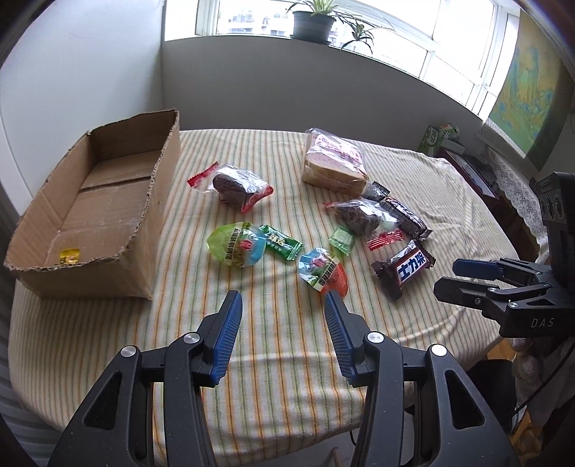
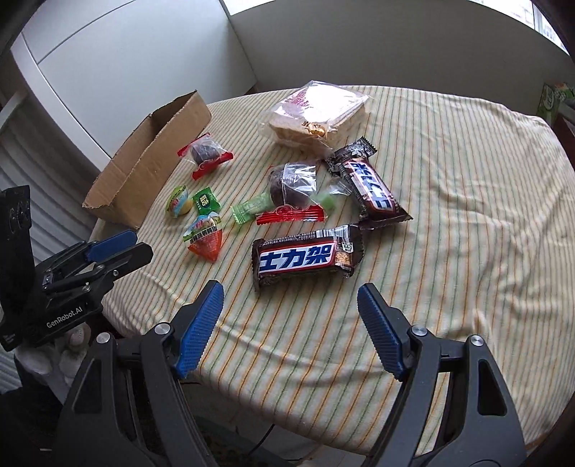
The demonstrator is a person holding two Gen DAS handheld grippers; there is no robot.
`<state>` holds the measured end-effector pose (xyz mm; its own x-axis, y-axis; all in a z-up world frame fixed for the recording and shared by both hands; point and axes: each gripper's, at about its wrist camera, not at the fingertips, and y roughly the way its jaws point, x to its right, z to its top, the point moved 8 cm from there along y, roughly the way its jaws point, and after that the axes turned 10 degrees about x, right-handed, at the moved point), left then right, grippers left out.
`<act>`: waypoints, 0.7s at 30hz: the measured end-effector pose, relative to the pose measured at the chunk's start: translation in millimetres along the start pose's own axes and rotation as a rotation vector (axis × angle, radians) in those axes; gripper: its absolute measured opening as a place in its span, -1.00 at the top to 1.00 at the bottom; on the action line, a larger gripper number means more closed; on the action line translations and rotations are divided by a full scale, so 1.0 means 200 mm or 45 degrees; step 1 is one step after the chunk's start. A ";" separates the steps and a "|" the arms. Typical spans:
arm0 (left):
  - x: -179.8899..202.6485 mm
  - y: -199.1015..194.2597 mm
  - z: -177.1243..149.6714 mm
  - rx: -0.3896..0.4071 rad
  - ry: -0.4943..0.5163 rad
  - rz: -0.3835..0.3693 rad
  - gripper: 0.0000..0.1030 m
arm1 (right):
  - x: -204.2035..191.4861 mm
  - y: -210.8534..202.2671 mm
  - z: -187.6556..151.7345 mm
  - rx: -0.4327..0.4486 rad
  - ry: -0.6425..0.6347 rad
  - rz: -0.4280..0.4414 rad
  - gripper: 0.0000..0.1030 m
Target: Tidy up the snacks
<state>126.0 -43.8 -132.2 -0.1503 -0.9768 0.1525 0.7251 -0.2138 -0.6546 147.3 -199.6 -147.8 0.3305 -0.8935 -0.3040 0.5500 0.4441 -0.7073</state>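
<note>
Snacks lie on a striped tablecloth (image 1: 273, 345). A cardboard box (image 1: 151, 222) at the left holds one small yellow candy (image 1: 69, 257). Two Snickers bars (image 2: 305, 257) (image 2: 370, 190), two wrapped dark cakes (image 1: 231, 185) (image 2: 293, 183), a bag of sliced bread (image 1: 332, 161), two cone jellies (image 1: 235, 244) (image 1: 323, 271) and small green candies (image 1: 280, 246) are spread out. My left gripper (image 1: 284, 301) is open and empty, just before the orange-tipped jelly. My right gripper (image 2: 289, 296) is open and empty, just before the near Snickers bar.
The table's near edge drops off below both grippers. A wall and cabinet stand behind the box (image 2: 151, 158). Potted plants (image 1: 312, 21) sit on the windowsill. A side table with green boxes (image 1: 438, 136) stands at the right.
</note>
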 end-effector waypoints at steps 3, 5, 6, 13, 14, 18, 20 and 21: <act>0.00 0.02 -0.01 -0.015 -0.010 -0.008 0.10 | 0.01 0.05 0.01 -0.029 0.072 0.024 -0.50; 0.00 0.04 -0.01 -0.020 -0.010 -0.014 0.10 | 0.01 0.08 0.02 -0.043 0.101 0.032 -0.45; 0.00 0.04 -0.01 -0.022 -0.011 -0.018 0.10 | 0.01 0.09 0.03 -0.045 0.111 0.033 -0.44; 0.01 0.11 -0.01 -0.051 -0.018 -0.055 0.10 | 0.03 0.17 0.10 -0.043 0.138 -0.007 -0.44; 0.01 0.12 -0.01 -0.054 -0.019 -0.062 0.10 | 0.03 0.18 0.11 -0.041 0.134 -0.018 -0.44; 0.05 0.16 -0.01 -0.067 -0.015 -0.091 0.10 | 0.03 0.23 0.14 -0.043 0.095 -0.066 -0.44; 0.06 0.18 0.00 -0.074 -0.018 -0.106 0.10 | 0.03 0.25 0.14 -0.046 0.062 -0.087 -0.44; 0.07 0.20 0.00 -0.079 -0.020 -0.112 0.10 | 0.03 0.26 0.13 -0.048 0.048 -0.095 -0.43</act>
<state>152.0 -64.9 -156.5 -0.2005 -0.9541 0.2226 0.6667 -0.2993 -0.6826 198.4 -179.5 -169.2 0.2602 -0.9262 -0.2729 0.5425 0.3740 -0.7522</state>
